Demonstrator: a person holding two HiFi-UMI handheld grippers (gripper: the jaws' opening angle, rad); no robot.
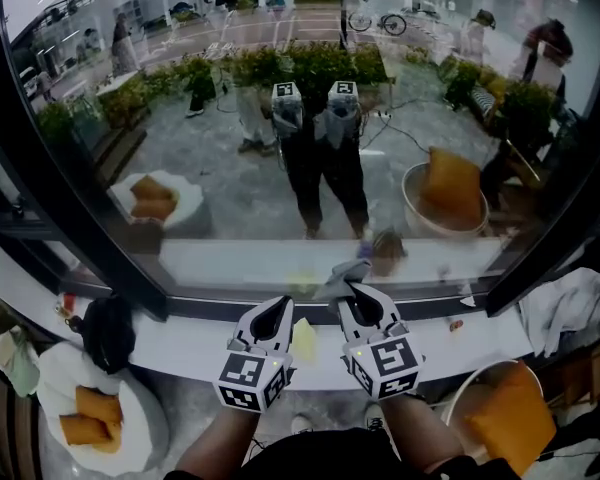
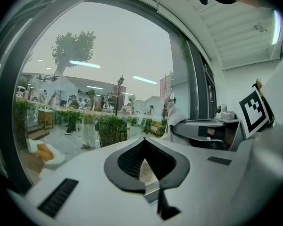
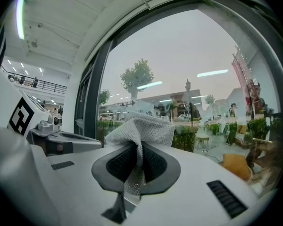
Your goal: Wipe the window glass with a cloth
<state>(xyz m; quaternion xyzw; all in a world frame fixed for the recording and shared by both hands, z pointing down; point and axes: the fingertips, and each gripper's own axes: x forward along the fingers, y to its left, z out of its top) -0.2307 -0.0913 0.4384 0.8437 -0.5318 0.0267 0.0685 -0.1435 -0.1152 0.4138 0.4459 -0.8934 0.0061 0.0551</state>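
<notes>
Two claws sit low at the foot of the glass (image 1: 280,158), over the white sill (image 1: 180,346). The right claw (image 3: 137,144) is clamped on the cloth (image 3: 142,125), a grey open-weave mesh. A narrow strip is pinched between the jaws, and the bulk is bunched in a loose wad past the tips, on the glass side. Head view puts that wad at the bottom edge of the glass, touching it or just short; cannot tell which. The left claw (image 2: 144,141) has its jaws together at the tips, with nothing held that I can make out. A pale sliver shows in the gap behind the tips; unclear what. This claw is just left of the right one, a little further back from the glass.

Handling, as a judgement:
- **Cloth:** light, soft and floppy. It will fold on contact, and the mesh should drag a bit on the glass rather than slip.
- **Grip:** it is on a thin fold, so a hard sweep could tug the cloth out. A deeper bite with more cloth in the jaws would be safer.
- **Wad:** sitting ahead of the tips, it helps keep the hard jaws off the glass.
- **Glass:** rigid, smooth and scratchable, so press with the cloth only, at modest force.

A yellow patch (image 1: 303,340) lies on the sill between the claws, back from the glass; cannot tell what it is.
</notes>
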